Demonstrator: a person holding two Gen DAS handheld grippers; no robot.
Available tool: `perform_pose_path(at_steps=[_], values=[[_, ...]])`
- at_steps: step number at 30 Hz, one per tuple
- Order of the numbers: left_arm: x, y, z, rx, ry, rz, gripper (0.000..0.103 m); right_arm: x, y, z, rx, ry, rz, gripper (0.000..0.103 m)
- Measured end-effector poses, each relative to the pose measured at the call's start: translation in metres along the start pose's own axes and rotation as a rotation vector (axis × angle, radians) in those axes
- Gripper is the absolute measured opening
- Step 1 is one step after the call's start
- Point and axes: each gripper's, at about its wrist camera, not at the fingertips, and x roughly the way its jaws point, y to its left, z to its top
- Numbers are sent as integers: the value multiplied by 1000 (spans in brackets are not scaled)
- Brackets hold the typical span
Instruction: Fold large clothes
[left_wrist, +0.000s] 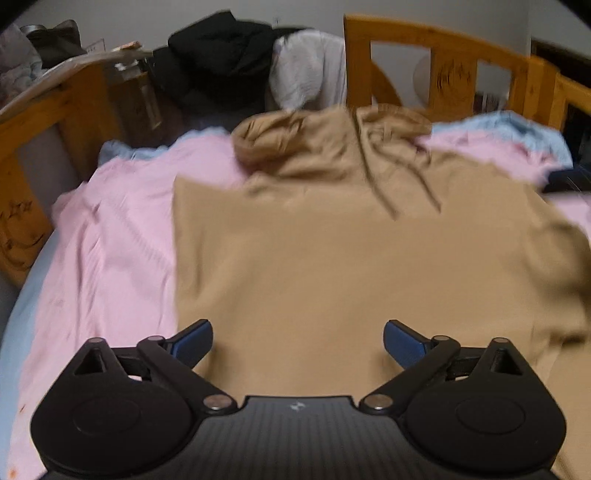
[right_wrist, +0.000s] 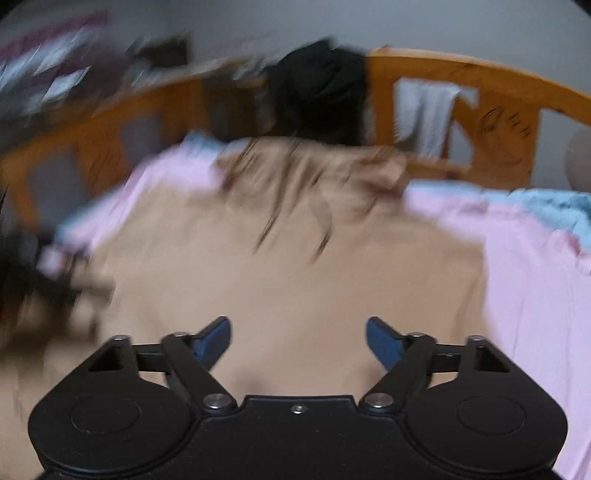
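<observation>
Pink bedding (left_wrist: 122, 236) on a wooden-railed bed carries a tan hoodie (left_wrist: 332, 258) lying flat, hood toward the far rail, long axis running straight ahead of the left gripper (left_wrist: 297, 338) and right gripper (right_wrist: 298, 336), both spread wide and empty.

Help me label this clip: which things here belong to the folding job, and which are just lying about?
Job:
- tan hoodie, spread flat on the bed
- left gripper, open, empty
- right gripper, open, empty

Lying about:
- pink sheet
- black clothes
- white garment
- wooden bed rail
</observation>
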Motion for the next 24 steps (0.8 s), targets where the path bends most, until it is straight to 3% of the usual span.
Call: perform_pose_path(at_steps=[4,7,10,13,14,15,16,17,21,24], values=[[20,-11,10,-85,-48,-48,102,57,-44,82,124,-51,-61,86],[24,-16,7,-112,-66,-67,102,117,-79,135,286,-28,-139,80],[20,-9,4,-115,-70,-89,102,168,-94,160,341,27,-208,75],[16,4,5,-132,-68,-97,102,205,-92,173,289,58,-283,67],[14,6,6,-137,-74,-94,102,211,-90,173,280,68,-301,53],[12,10,7,-138,-84,-94,102,218,-90,174,282,80,-303,25],[11,12,8,-134,-92,-94,102,222,-91,173,287,85,-301,7],[10,14,10,-126,-101,-88,102,223,-91,174,287,88,-311,3],[8,16,19,-103,-134,-55,102,186,-77,172,204,-83,-271,2],[4,18,22,-97,-161,-56,102,123,-55,155,81,-250,-188,2]])
